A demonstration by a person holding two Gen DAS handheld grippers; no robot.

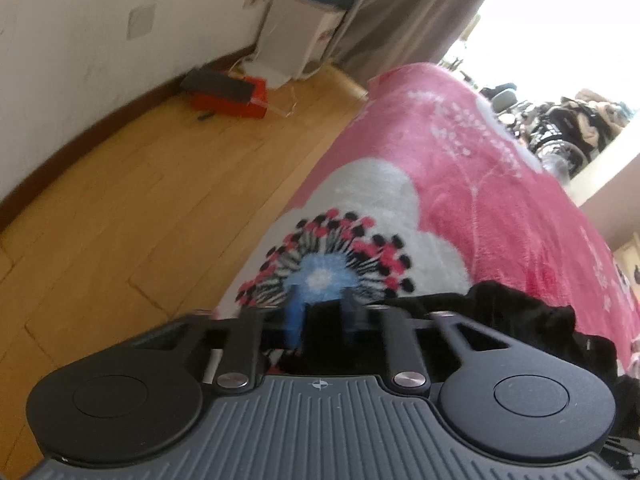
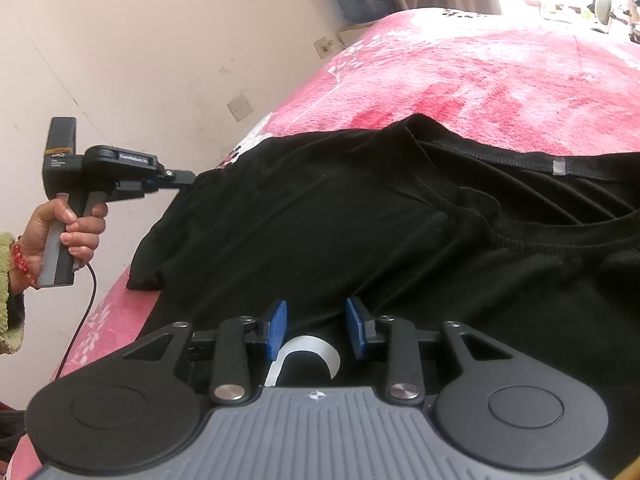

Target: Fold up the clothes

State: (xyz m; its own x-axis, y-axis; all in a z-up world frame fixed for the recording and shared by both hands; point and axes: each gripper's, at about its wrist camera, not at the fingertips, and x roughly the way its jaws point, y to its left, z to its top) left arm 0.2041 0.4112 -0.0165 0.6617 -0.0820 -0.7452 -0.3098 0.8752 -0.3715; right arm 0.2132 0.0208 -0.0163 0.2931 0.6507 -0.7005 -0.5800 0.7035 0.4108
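Only the right wrist view shows the person's left hand [image 2: 70,232] gripping the left gripper [image 2: 188,178] at the black shirt [image 2: 320,216]'s left edge, jaws clamped on the sleeve there. The shirt lies spread on the pink blanket [image 2: 480,80]. The right gripper [image 2: 316,330] hovers over it, jaws partly apart, pinching nothing. The left wrist view alone shows the wooden floor [image 1: 160,184] and a red box [image 1: 232,100].

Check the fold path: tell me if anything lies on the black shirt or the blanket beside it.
Nothing visible does. The black shirt lies spread on the pink blanket; only the left gripper, at its sleeve edge, touches it. The blanket beyond looks bare.
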